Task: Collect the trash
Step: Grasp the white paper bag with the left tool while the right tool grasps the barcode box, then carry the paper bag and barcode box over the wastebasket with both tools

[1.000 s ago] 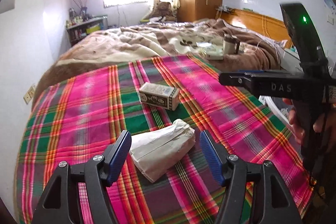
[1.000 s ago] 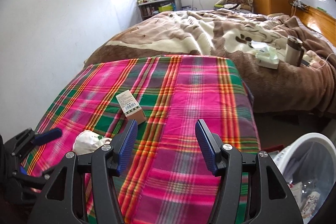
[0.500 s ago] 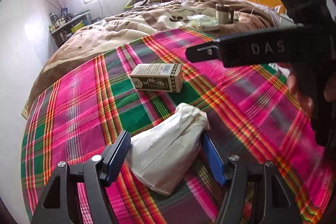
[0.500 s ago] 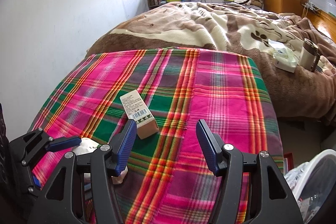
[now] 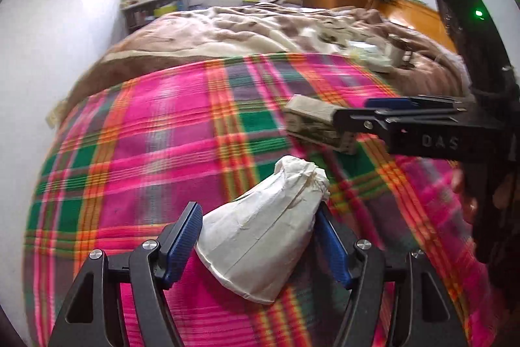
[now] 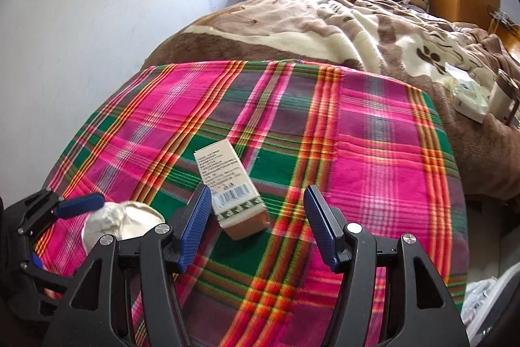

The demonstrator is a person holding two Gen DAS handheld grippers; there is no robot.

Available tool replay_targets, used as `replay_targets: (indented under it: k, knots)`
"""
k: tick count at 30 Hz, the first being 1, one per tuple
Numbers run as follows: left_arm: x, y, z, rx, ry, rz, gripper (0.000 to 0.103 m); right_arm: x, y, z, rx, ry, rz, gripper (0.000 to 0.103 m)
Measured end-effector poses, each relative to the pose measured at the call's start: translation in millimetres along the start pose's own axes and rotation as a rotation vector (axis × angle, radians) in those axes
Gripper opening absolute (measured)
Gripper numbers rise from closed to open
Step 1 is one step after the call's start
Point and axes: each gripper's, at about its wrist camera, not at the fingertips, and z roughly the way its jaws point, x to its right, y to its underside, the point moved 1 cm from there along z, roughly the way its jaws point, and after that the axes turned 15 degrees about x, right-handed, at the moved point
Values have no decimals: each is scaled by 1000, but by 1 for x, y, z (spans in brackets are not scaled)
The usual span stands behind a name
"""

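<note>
A crumpled white paper cup [image 5: 260, 236] lies on its side on the pink plaid blanket [image 5: 146, 126]. It sits between the fingers of my left gripper [image 5: 256, 217], which is open; the cup brushes the right pad, and I see no squeeze. In the right wrist view the cup [image 6: 126, 223] and the left gripper [image 6: 70, 233] show at lower left. A small cardboard box [image 6: 230, 184] with a barcode lies just ahead of my right gripper [image 6: 258, 194], close to its left finger. That gripper is open and holds nothing. From the left wrist view, the right gripper [image 5: 357, 116] hangs over the box [image 5: 312, 122].
Beyond the plaid blanket, a brown and cream blanket [image 6: 325, 18] covers the bed. A tumbler [image 6: 500, 93] and a tissue pack [image 6: 468, 103] lie on it at the right. A white bin with a bag [image 6: 487, 298] stands by the bed's lower right corner. A wall runs along the left.
Both grippers have moved forward and down toward the blanket. The paper cup now sits deeper between the left fingers, and the box has come up close to the right gripper's left finger.
</note>
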Motion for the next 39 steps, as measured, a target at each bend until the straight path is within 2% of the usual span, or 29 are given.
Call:
replay_targets:
  k: [2, 4, 11, 13, 15, 16, 20, 25, 32, 39]
  knots:
    - [-7, 1, 2, -4, -33, -14, 70, -3, 0, 3, -8, -6, -17, 61]
    - [-12, 1, 2, -5, -14, -46, 70, -6, 1, 7, -20, -6, -34, 61]
    - [-12, 0, 12, -16, -11, -44, 70, -8, 4, 13, -31, -35, -29, 60]
    - [-12, -1, 14, -20, -6, -56, 70, -11, 6, 13, -32, -31, -46, 48]
    - [-11, -2, 15, -21, -8, -54, 70, -14, 6, 13, -30, -30, -57, 41]
    - [-11, -2, 16, -22, -10, -53, 70, -14, 6, 12, -30, -30, -62, 40]
    - [-12, -2, 14, -26, 18, -79, 59, -18, 8, 8, -28, -33, -73, 38]
    - [-5, -3, 1, 1, -15, -70, 47, -17, 10, -3, -13, -12, -61, 36]
    - [-2, -3, -19, 22, -37, -91, 42, -16, 13, -28, 36, -3, -34, 36]
    - [8, -7, -51, 74, -52, -108, 42, -12, 13, -56, 98, 3, 9, 36]
